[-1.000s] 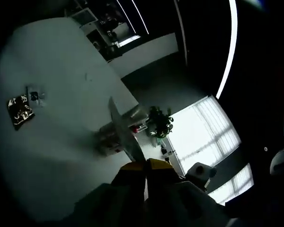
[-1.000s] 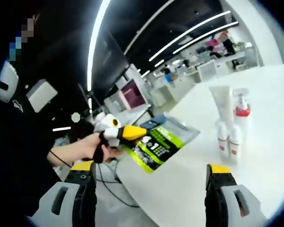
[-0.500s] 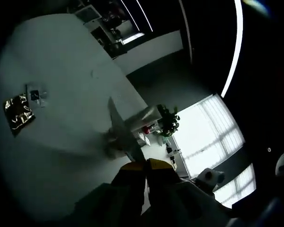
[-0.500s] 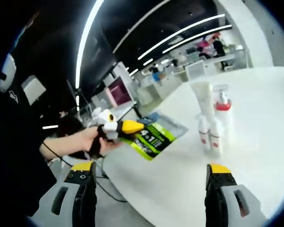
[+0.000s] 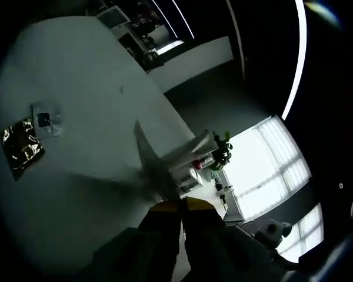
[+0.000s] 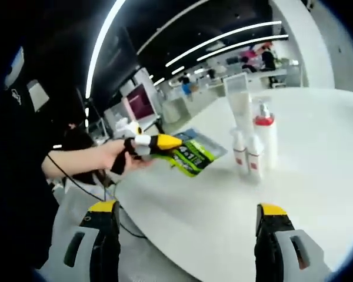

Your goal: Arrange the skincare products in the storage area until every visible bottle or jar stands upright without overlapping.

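In the right gripper view, the right gripper (image 6: 185,226) hangs released over the near edge of a round white worktop (image 6: 317,194), its two yellow-tipped jaws set wide apart with nothing between them. Standing upright toward the far side of the worktop is a tight cluster of skincare products: a tall white tube (image 6: 240,108), a pump bottle with a red collar (image 6: 265,132) just beside it, and two small white bottles (image 6: 247,155) with red bands in front, all close together or touching. To the left, a person's hand (image 6: 109,160) holds the left gripper (image 6: 165,141), whose yellow jaws are clenched on the edge of a green sachet (image 6: 194,154) that lies tilted at the worktop's left rim, well apart from the bottles. In the left gripper view the scene is dark; the yellow jaws meet at the bottom with a thin flat sheet rising from between them, seen edge-on. Beyond it lies the pale worktop, with a dark printed packet (image 5: 22,145) and a small clear packet (image 5: 47,117) near its far left side.
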A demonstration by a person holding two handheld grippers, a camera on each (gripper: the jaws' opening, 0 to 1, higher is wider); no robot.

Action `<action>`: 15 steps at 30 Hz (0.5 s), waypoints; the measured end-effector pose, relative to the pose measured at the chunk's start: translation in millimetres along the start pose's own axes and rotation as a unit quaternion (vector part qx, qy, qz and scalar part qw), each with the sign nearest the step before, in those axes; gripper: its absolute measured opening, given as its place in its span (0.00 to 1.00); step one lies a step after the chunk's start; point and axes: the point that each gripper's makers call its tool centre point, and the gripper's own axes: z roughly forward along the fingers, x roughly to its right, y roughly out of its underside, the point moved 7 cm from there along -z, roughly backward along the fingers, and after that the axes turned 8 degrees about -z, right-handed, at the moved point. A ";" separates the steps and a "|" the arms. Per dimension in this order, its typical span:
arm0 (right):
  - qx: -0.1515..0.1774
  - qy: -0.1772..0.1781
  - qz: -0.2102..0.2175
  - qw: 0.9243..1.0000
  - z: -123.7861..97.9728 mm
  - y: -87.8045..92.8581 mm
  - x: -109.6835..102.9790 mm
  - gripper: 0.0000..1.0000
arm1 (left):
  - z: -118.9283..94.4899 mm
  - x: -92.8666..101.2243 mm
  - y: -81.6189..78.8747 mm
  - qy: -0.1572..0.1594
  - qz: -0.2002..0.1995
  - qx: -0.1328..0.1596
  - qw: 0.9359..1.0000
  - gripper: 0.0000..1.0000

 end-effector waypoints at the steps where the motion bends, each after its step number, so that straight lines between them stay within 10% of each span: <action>1: 0.000 0.000 0.000 1.000 0.0 0.3 0.1 0.99 | 1.7 -2.0 -0.5 -0.003 0.001 -0.001 1.000 0.01; 15: -0.009 0.032 0.003 0.999 0.1 11.7 7.7 0.99 | 28.7 -24.8 -12.7 -0.009 0.006 0.001 1.000 0.01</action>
